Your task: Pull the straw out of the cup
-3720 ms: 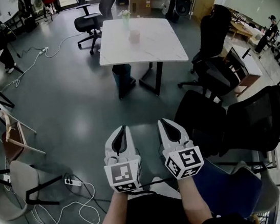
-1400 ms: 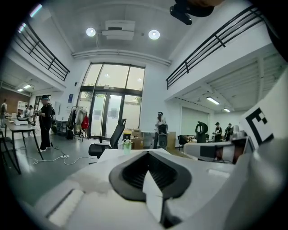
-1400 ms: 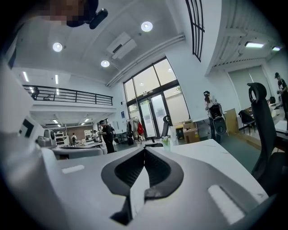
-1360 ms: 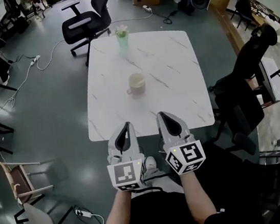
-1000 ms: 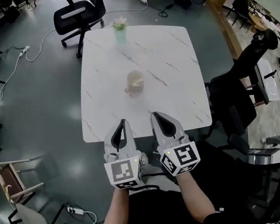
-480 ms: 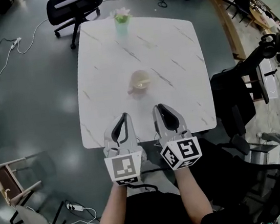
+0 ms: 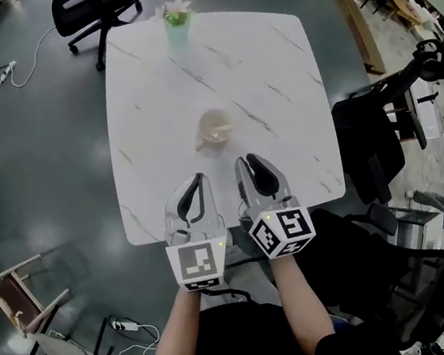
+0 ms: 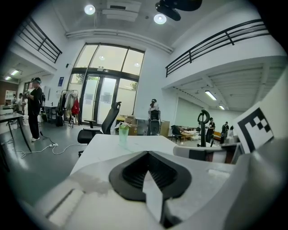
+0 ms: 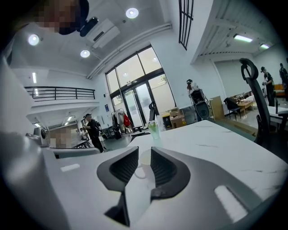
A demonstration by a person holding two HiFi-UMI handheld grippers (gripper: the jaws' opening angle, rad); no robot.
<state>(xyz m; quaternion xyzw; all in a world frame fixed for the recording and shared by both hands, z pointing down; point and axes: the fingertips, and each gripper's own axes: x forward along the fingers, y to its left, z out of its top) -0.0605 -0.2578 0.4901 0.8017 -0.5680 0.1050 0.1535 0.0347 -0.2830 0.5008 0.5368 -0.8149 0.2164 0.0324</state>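
White marble table (image 7: 274, 83), cup (image 7: 213, 128) upright at mid-top. Left gripper (image 7: 197, 178): jaws together, empty. Right gripper (image 7: 248, 161): jaws parted and opening, empty. Both sit near the cup, not touching. Cup cream, handled; straw too small to discern.

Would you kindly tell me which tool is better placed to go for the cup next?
Right, probably: the right tool is opening, empty, with the cup framed beyond its jaws; the left tool is shut and aims past it.

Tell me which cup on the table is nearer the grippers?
The cream cup, central; the green cup with a flower stands at the table's far edge.
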